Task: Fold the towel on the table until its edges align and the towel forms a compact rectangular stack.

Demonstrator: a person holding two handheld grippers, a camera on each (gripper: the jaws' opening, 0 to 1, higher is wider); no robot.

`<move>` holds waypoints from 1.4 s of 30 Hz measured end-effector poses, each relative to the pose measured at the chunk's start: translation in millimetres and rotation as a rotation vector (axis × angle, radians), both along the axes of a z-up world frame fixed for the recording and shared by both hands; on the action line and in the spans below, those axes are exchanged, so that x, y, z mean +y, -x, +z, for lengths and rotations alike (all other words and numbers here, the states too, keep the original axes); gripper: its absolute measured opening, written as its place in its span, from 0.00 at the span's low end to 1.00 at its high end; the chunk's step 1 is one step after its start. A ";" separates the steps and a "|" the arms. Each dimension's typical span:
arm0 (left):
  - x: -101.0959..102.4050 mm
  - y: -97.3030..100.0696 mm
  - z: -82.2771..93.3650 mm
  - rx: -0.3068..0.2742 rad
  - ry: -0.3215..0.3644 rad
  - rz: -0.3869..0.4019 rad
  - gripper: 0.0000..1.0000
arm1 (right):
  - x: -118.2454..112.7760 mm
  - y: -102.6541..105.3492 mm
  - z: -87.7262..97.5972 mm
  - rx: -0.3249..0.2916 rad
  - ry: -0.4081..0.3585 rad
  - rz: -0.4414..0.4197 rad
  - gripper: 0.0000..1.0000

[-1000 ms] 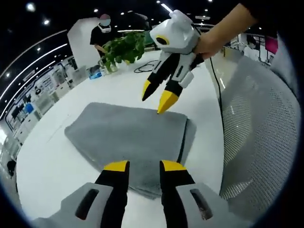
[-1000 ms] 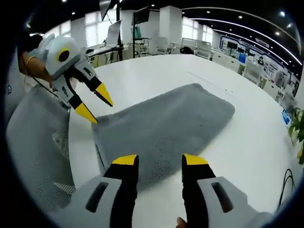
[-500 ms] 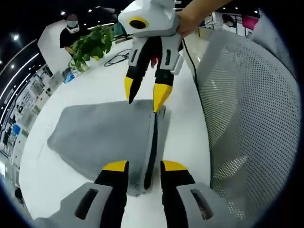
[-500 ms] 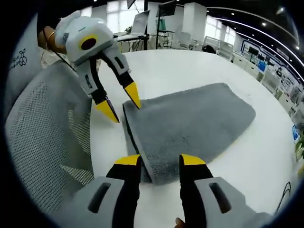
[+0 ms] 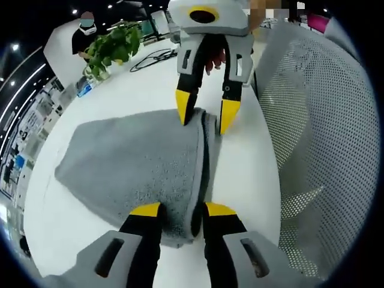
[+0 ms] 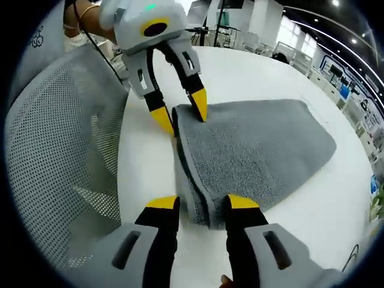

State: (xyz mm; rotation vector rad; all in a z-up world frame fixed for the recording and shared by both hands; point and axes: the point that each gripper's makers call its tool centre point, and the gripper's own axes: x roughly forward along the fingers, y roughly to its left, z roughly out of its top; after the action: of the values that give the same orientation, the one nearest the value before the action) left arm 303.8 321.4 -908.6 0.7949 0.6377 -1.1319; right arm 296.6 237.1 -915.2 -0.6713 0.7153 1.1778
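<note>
In the left gripper view, 1 grey towel, already folded, lies on the white worktop; the left gripper straddles the layered edge at 1 corner with jaws open, gripping nothing yet, and the right gripper does likewise at the far corner. In the right gripper view, the right gripper and left gripper frame that same edge of the towel. Likely step: pinching both corners; next, lifting them across evenly. 2 grippers, 1 potted plant.

The left gripper holds its yellow-tipped jaws parted astride one end of the folded grey terry towel's layered edge. The right gripper straddles the opposite end of that edge, jaws likewise parted.
</note>
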 end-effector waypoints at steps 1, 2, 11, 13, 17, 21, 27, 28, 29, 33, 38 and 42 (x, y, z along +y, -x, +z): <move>0.3 0.0 0.1 0.007 0.005 0.001 0.27 | -0.2 -0.3 -0.8 0.001 0.001 0.000 0.30; 0.6 -0.1 -0.1 0.009 0.007 0.000 0.27 | -0.4 -0.8 -1.8 -0.001 0.003 0.002 0.29; 0.3 0.5 -1.6 0.039 0.026 -0.004 0.25 | -1.2 -3.9 -5.3 -0.030 0.001 0.003 0.25; -0.9 -1.7 -2.1 0.038 0.035 0.008 0.23 | -1.5 -4.9 -6.0 -0.025 -0.006 0.002 0.24; -2.5 -4.0 -1.1 0.040 0.030 0.012 0.20 | -0.8 -11.2 -8.1 -0.052 0.012 0.003 0.15; -4.4 -8.0 -3.1 0.028 0.010 0.012 0.15 | 0.0 -11.8 -6.7 -0.056 0.034 0.016 0.11; -5.2 -13.2 -5.8 0.030 -0.036 0.026 0.10 | 0.0 -15.1 -4.9 0.004 0.043 0.012 0.07; -4.9 -13.8 -5.9 0.033 -0.041 0.029 0.09 | -0.2 -15.3 -4.8 0.012 0.044 0.015 0.07; -4.8 -14.8 -6.2 0.040 -0.042 0.033 0.09 | -0.5 -14.6 -3.6 0.027 0.044 0.016 0.06; -4.2 -14.5 -6.5 0.057 -0.041 0.034 0.08 | -1.0 -14.3 -4.4 0.051 0.036 0.003 0.06; -4.6 -12.0 -6.5 0.053 -0.045 0.040 0.08 | -1.1 -11.4 -4.6 0.033 0.036 -0.023 0.06; -3.2 -6.1 -5.6 0.059 -0.056 0.038 0.08 | -1.4 -6.1 -5.7 0.042 0.029 -0.031 0.06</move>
State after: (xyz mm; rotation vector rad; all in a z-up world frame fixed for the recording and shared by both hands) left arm 309.9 318.3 -914.1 0.7962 0.7339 -1.1103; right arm 302.8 235.8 -920.9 -0.6587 0.7769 1.1581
